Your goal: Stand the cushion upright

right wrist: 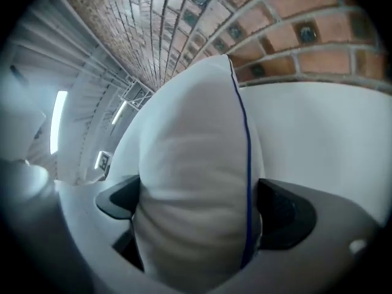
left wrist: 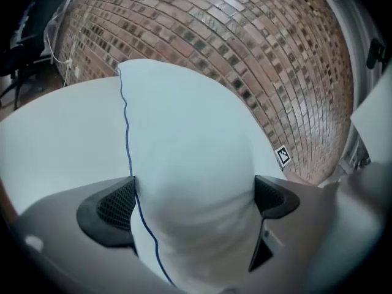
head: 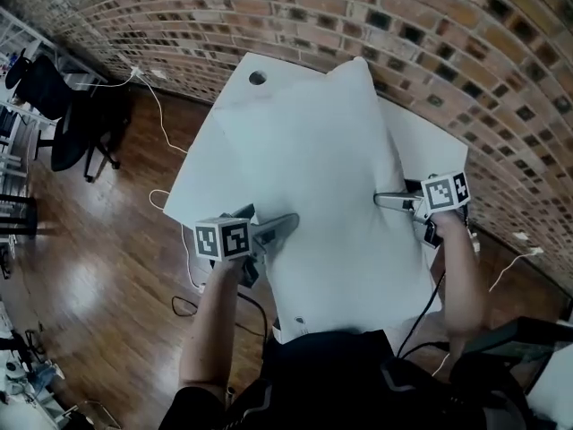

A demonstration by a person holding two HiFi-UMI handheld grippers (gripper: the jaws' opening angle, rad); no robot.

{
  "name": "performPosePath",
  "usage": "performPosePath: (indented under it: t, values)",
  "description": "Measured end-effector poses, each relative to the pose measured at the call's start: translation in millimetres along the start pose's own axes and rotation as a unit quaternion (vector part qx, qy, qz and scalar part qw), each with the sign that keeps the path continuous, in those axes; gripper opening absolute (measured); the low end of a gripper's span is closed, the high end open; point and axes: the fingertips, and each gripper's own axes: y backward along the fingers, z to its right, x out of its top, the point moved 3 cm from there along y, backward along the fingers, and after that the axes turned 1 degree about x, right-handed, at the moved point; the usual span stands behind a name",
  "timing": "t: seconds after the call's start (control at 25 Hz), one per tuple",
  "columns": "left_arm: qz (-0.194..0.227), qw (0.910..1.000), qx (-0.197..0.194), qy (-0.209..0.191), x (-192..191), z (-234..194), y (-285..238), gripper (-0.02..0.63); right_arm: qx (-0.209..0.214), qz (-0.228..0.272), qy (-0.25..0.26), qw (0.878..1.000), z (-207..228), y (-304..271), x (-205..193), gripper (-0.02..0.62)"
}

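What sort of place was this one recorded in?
Probably an office or lab workroom: a brick wall, wood floor, a black office chair and a white table with cables trailing beside it.

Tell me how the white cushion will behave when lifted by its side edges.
Likely soft and floppy: the cushion bulges and wrinkles between the left claw and right claw. Probably light for its bulk, being so puffy. Stood on its narrow piped edge, it may sag or topple.
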Motion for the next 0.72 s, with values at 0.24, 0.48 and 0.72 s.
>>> performPosePath:
  t: [0.24, 0.48, 0.72]
  values:
    - [0.029, 0.9994, 0.010, -0.020, 7, -3, -3, 0.577, 0.011, 0.003, 0.000, 1.000, 2, -6, 0, 0.567]
    - [0.050, 0.9986, -0.007, -0.016, 3, 1, -8, 0.529, 0.002, -0.002, 0.023, 1.000, -4, -7, -1, 0.460]
    - [0.078, 0.9961, -0.034, -0.025, 4, 13, -2, 0.388, 0.003, 0.000, 0.058, 0.998, -18, -4, 0, 0.319]
